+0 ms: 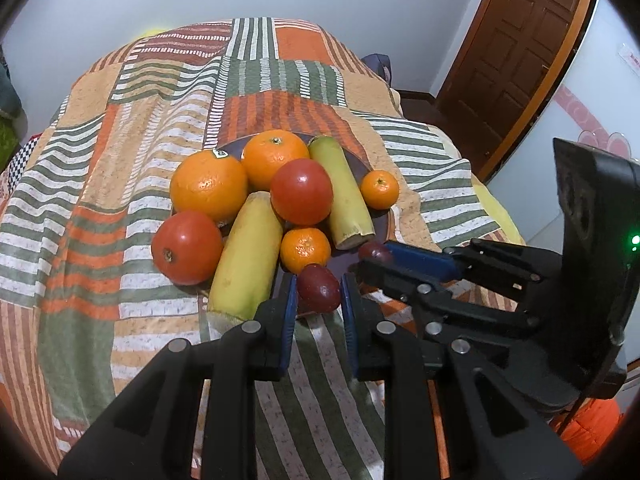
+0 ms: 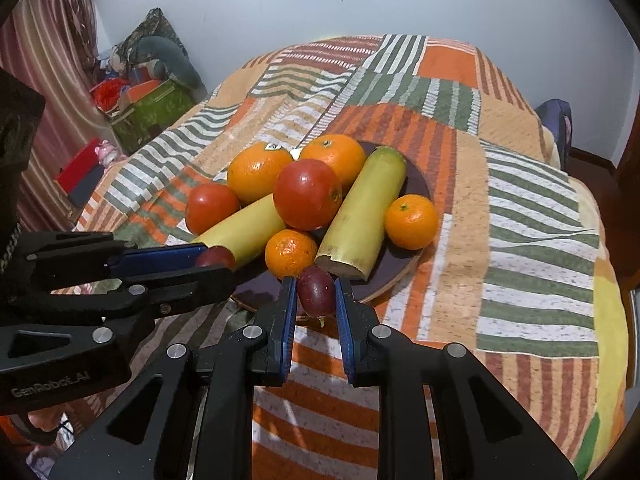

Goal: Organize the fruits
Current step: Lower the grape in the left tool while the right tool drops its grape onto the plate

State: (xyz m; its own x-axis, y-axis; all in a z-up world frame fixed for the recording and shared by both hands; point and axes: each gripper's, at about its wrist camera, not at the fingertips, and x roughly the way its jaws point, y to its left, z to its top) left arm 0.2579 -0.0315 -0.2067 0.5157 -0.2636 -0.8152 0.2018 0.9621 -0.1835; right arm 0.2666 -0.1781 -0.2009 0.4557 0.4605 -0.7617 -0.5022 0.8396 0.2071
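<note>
A dark plate [image 1: 382, 227] [image 2: 416, 184] on a patterned bedspread holds two oranges [image 1: 209, 186], two tomatoes [image 1: 302, 192], two banana pieces [image 1: 246, 258], and two mandarins [image 1: 305, 250]. My left gripper [image 1: 319, 288] is shut on a dark red grape [image 1: 319, 287] at the plate's near edge. My right gripper [image 2: 316, 292] is shut on a second grape [image 2: 316, 290] beside it. In the left wrist view the right gripper [image 1: 374, 258] shows with its grape [image 1: 374, 251]. In the right wrist view the left gripper [image 2: 216, 262] shows with its grape [image 2: 216, 257].
The bedspread [image 1: 120, 200] covers a bed that drops off at left and right. A wooden door [image 1: 516, 60] stands at right in the left wrist view. Boxes and clutter [image 2: 148, 96] lie on the floor at left in the right wrist view.
</note>
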